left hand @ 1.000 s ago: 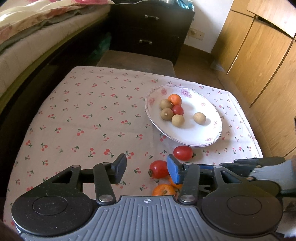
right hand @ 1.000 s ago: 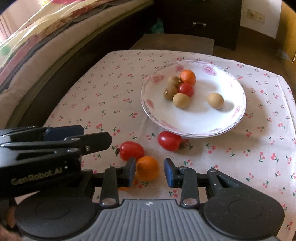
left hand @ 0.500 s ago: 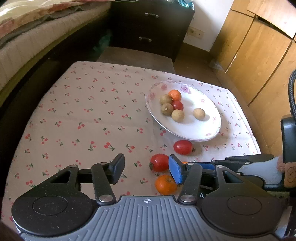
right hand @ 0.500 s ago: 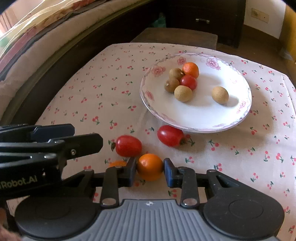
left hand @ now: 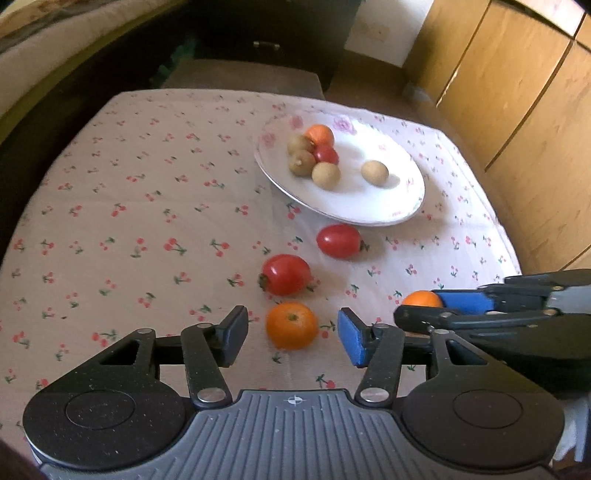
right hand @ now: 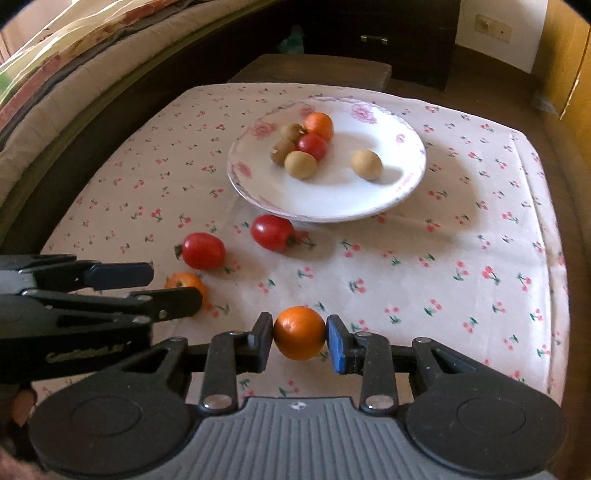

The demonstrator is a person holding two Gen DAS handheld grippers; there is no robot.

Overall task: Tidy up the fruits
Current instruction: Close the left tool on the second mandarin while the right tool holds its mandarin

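Observation:
My right gripper (right hand: pixel 300 338) is shut on a small orange (right hand: pixel 299 332) and holds it above the cloth, near the table's front. That orange shows in the left wrist view (left hand: pixel 421 298) between the right gripper's fingers. My left gripper (left hand: pixel 291 332) is open, with a second orange (left hand: pixel 291 325) lying on the cloth between its fingers. Two red tomatoes (left hand: pixel 285 274) (left hand: pixel 338 240) lie on the cloth in front of a white flowered plate (left hand: pixel 391 206). The plate holds an orange, a small red tomato and several brown longans.
The table wears a cherry-print cloth (left hand: pixel 129 221). A bed (right hand: pixel 55 92) runs along the left, a dark dresser (right hand: pixel 380 33) stands behind, and wooden cupboards (left hand: pixel 517 110) are at the right. A brown stool (right hand: pixel 314 68) sits beyond the table's far edge.
My right gripper closed on the orange, lifted it off the cloth and moved right. The left gripper stayed open and now has the other orange between its fingers.

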